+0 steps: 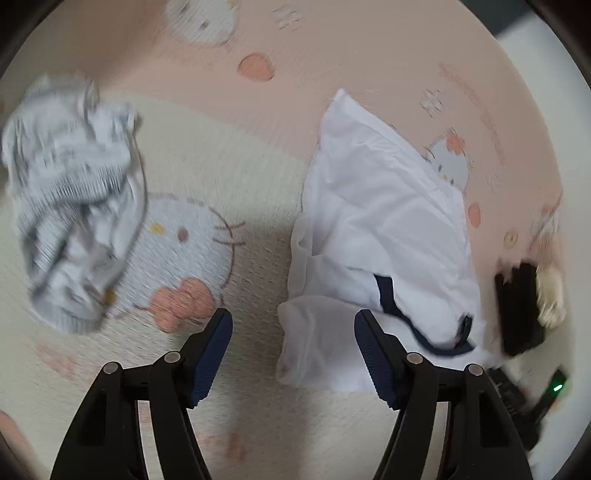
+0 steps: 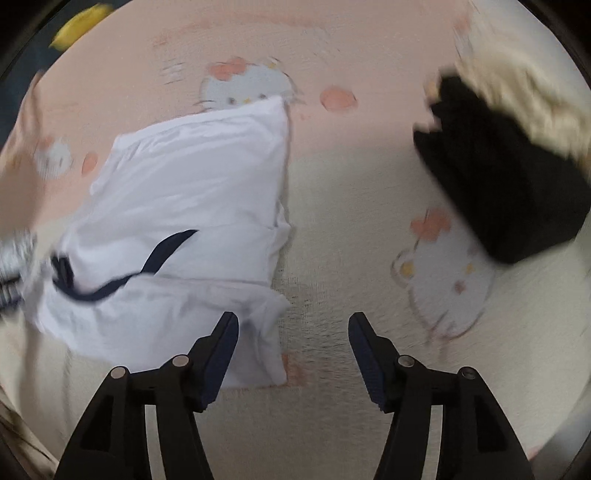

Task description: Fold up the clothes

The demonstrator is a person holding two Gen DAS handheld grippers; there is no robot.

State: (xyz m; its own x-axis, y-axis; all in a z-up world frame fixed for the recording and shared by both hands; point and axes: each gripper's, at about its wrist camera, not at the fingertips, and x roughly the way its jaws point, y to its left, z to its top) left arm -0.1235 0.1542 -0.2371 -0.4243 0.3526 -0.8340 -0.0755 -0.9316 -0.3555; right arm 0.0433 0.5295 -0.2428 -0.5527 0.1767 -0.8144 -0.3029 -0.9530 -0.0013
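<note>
A white garment with a dark navy collar band lies folded on a cartoon-cat printed mat. My left gripper hovers open just over its near left corner, nothing between the fingers. In the right wrist view the same white garment lies to the left, its near right corner reaching under the left finger. My right gripper is open over bare mat with nothing held. A crumpled grey striped garment sits to the left in the left wrist view.
A black folded cloth with a cream fluffy item behind it lies at the right; the black cloth also shows in the left wrist view. A yellow object sits at the mat's far left edge. A dark device with a green light lies nearby.
</note>
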